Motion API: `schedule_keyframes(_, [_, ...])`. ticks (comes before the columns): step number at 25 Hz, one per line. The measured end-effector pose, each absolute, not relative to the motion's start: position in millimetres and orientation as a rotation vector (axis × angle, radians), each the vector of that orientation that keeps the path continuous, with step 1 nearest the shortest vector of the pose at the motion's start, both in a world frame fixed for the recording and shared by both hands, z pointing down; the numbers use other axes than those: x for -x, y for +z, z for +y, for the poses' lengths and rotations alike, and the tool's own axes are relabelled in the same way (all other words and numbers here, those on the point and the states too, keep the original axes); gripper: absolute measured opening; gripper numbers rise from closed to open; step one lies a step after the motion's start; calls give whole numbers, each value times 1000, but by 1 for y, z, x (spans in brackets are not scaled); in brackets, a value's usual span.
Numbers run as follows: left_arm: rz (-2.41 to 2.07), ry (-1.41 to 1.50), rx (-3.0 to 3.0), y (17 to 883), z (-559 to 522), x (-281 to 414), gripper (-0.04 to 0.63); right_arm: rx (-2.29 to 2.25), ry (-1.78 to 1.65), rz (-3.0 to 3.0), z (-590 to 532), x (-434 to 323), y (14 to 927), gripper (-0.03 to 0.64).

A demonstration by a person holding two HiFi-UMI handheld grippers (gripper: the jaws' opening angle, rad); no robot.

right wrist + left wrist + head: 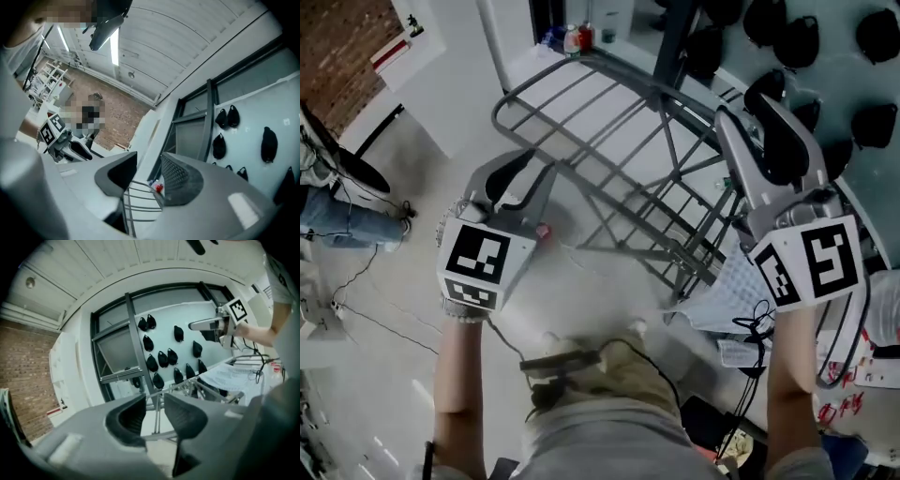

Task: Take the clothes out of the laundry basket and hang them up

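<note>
Pale floor (pixel 384 375) underfoot, cables trailing across it.

Nearest: both claws held out over the floor, one in each hand.
- Left claw (pixel 525 167): jaws partly apart, nothing between them. In its own view (pixel 154 399) only rack rails show through the gap, well beyond.
- Right claw (pixel 745 108): jaws likewise partly apart, gripping nothing. Its view (pixel 149 157) shows distant rails and a red-capped bottle (pixel 158 187) through the gap.

Next: a white printed cloth (pixel 727 295) lies at the near right end of the grey drying rack (pixel 619 75). It sits beside the right claw's marker cube (pixel 811 262), back from that claw's jaws and not touching them. It is well apart from the left claw. From the left gripper view the cloth (pixel 234 376) lies off to the right of the jaws, past them.

Rack stands between the two claws and runs away from the person.

Farther: bottles (pixel 577 37) at the rack's far end. Brick wall (pixel 337 56) to the left, and black pouches (pixel 161 357) on a pale wall to the right.
</note>
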State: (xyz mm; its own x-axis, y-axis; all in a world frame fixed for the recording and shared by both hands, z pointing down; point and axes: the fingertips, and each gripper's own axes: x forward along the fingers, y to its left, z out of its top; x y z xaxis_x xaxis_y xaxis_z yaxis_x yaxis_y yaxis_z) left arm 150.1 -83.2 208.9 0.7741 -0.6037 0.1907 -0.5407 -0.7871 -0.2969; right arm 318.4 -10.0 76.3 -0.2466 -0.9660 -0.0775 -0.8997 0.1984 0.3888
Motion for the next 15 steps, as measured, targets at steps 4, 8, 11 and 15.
schedule_keyframes(4, [989, -415, 2718, 211, -90, -68, 109, -1714, -532, -2389, -30, -236, 78, 152])
schedule_keyframes(8, [1058, -439, 2701, 219, -96, 4, 109, -1640, -489, -2478, -50, -164, 89, 152])
schedule_keyframes(11, [1086, -450, 2699, 229, -100, 51, 110, -1606, -403, -2561, -65, -118, 104, 152])
schedule_keyframes(15, [1122, -477, 2707, 248, -110, 100, 110, -1533, -301, -2644, -87, -61, 138, 152])
